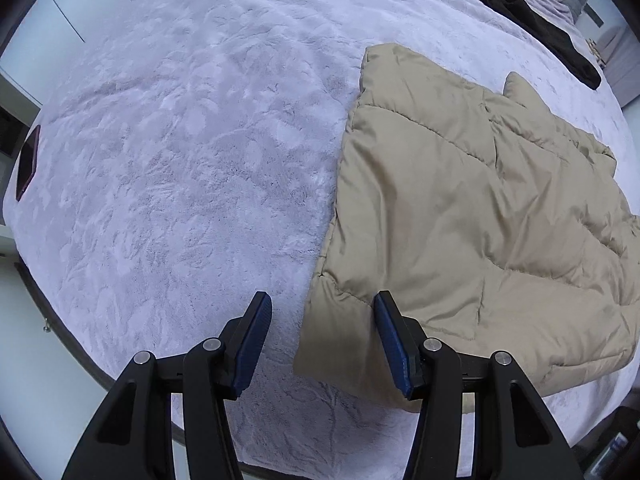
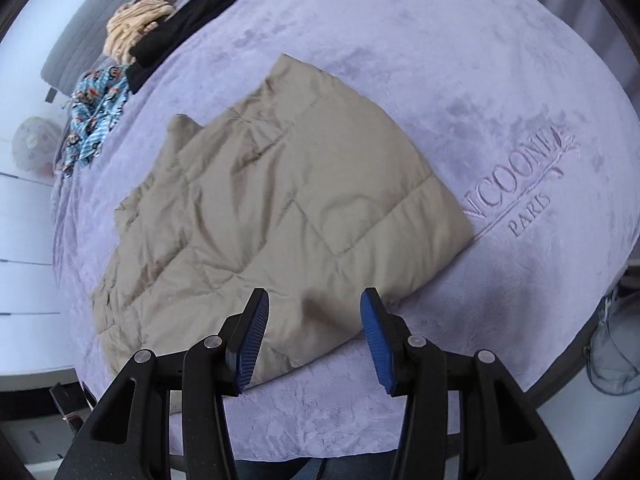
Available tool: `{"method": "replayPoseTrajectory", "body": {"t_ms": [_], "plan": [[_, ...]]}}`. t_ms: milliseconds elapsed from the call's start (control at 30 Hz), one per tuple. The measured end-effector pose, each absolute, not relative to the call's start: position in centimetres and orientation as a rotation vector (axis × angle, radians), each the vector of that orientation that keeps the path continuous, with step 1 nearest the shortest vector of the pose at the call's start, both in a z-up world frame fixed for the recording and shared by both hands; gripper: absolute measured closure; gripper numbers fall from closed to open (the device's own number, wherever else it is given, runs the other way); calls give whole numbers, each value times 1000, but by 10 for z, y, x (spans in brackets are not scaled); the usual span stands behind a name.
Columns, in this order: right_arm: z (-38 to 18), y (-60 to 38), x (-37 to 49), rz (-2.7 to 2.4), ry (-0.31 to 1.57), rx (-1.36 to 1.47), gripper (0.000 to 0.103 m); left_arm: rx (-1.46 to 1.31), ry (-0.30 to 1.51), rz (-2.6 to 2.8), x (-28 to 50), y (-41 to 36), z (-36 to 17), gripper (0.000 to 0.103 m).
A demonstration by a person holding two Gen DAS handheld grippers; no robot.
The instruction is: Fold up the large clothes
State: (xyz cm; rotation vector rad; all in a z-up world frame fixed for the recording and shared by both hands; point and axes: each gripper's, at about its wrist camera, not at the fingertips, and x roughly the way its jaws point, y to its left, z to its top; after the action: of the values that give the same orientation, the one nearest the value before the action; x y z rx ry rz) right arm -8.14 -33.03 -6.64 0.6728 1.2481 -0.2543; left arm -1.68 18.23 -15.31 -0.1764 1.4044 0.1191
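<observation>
Beige quilted puffer jacket [image 1: 460,220] lies folded flat on a lilac plush bed blanket [image 1: 180,140]. Left hand-held gripper [image 1: 320,340] hangs above the bed pointing down, jaws spread, nothing between the pads; the jacket's near corner sits under and just ahead of its right finger, bare blanket under its left finger. Right hand-held gripper [image 2: 314,336] is also above the bed, jaws spread and empty, with the jacket's near edge directly ahead of and below the fingertips, not touching. Embossed lettering on the blanket [image 2: 528,184] is ahead-right of the right hand-held gripper, just beside the jacket's right corner. Far ahead-left of it: black garment [image 2: 192,20], tan striped garment [image 2: 136,28], blue patterned garment [image 2: 96,116], piled together near the bed's far end. Dark flat object [image 1: 28,164] lies at the blanket's edge far left of the left hand-held gripper; what it is, cannot tell.
</observation>
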Motion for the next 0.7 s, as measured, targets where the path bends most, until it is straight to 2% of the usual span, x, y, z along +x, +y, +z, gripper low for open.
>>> {"method": "replayPoseTrajectory", "body": {"t_ms": [67, 133, 167, 400, 700], "plan": [[-71, -315, -74, -187, 1268, 647, 51, -171, 1417, 115, -19, 181, -161, 48], [-86, -300, -70, -139, 1310, 636, 51, -131, 1422, 138, -19, 180, -168, 27], [-93, -295, -74, -122, 1326, 632, 52, -102, 1418, 153, -19, 179, -171, 24], [-144, -263, -71, -90, 1460, 580, 52, -100, 1445, 121, -14, 185, -175, 24], [-119, -251, -73, -57, 1439, 584, 51, -97, 1443, 60, -4, 190, -169, 24]]}}
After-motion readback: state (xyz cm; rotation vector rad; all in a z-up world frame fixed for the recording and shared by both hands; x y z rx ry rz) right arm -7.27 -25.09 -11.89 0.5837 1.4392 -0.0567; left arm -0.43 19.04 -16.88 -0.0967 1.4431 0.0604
